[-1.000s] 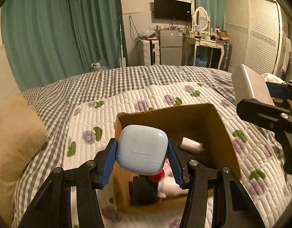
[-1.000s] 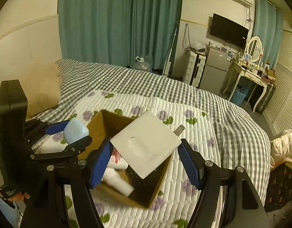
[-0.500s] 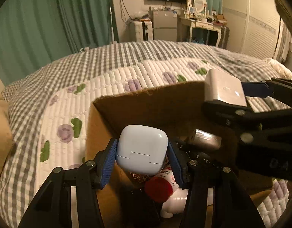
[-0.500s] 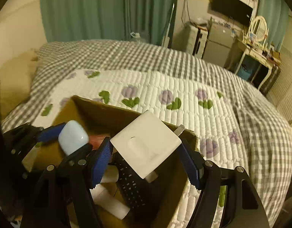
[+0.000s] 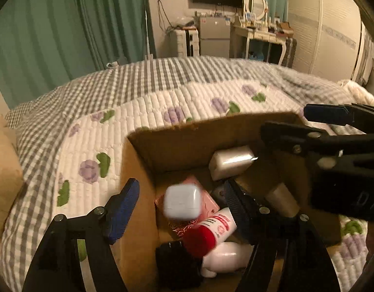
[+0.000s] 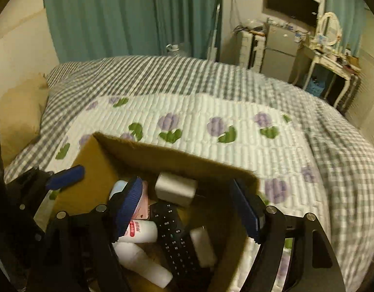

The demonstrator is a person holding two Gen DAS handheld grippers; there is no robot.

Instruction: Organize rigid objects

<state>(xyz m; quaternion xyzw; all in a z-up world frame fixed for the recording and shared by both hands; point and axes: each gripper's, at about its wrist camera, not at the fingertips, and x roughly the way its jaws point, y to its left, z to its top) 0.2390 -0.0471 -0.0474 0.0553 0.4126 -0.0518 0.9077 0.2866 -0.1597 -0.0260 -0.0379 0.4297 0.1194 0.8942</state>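
Observation:
An open cardboard box (image 5: 140,170) sits on the bed; it also shows in the right wrist view (image 6: 94,160). My left gripper (image 5: 177,206) is open over it, and a pale blue earbud case (image 5: 182,204), blurred, is between its fingers, free of both pads, above a pink box (image 5: 208,206). My right gripper (image 6: 189,204) is open and empty over the box. A white charger block (image 6: 176,188) lies inside by the far wall, also in the left wrist view (image 5: 229,161). A black remote (image 6: 174,238), a red-capped tube (image 5: 211,231) and a white bottle (image 6: 143,260) lie inside.
The box stands on a white quilted flower mat (image 6: 211,114) over a grey checked bedspread (image 6: 150,73). A tan pillow (image 6: 18,107) lies at the left. Green curtains, a dresser and a small fridge stand beyond the bed.
Both grippers have opened. The earbud case has left the left gripper and is dropping into the box. The white charger has left the right gripper and lies in the box.

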